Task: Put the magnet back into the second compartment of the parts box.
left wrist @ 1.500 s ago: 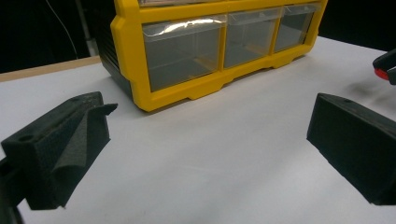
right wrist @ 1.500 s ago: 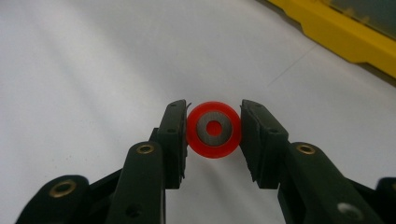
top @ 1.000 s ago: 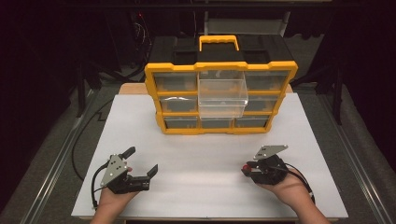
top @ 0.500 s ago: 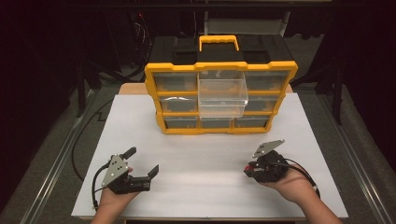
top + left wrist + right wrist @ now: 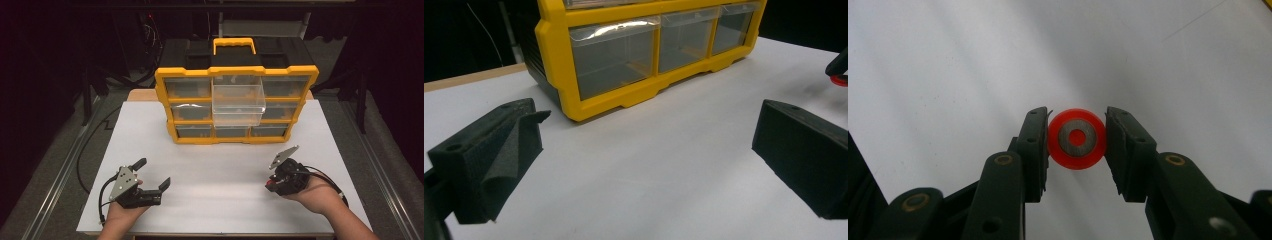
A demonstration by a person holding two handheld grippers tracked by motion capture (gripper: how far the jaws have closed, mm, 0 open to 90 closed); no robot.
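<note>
A small red wheel (image 5: 1077,139) with a metal hub sits squeezed between the two jaws of my right gripper (image 5: 1077,136), held over the white tabletop. In the high view that gripper (image 5: 271,184) is at the front right of the table with the red wheel (image 5: 270,188) at its tip. My left gripper (image 5: 154,172) rests at the front left, jaws spread wide with nothing between them. In the left gripper view the gripper (image 5: 649,130) faces a yellow drawer organizer (image 5: 624,50). The organizer (image 5: 310,75) stands at the back, one clear drawer (image 5: 238,102) pulled out.
The white table (image 5: 225,160) lies bare between the grippers and the organizer. A black and yellow handle (image 5: 235,45) tops the organizer. Cables trail from both grippers. The surroundings beyond the table edges are dark.
My right gripper has edged slightly left with the red wheel still in its jaws. The left gripper has stayed where it was.
</note>
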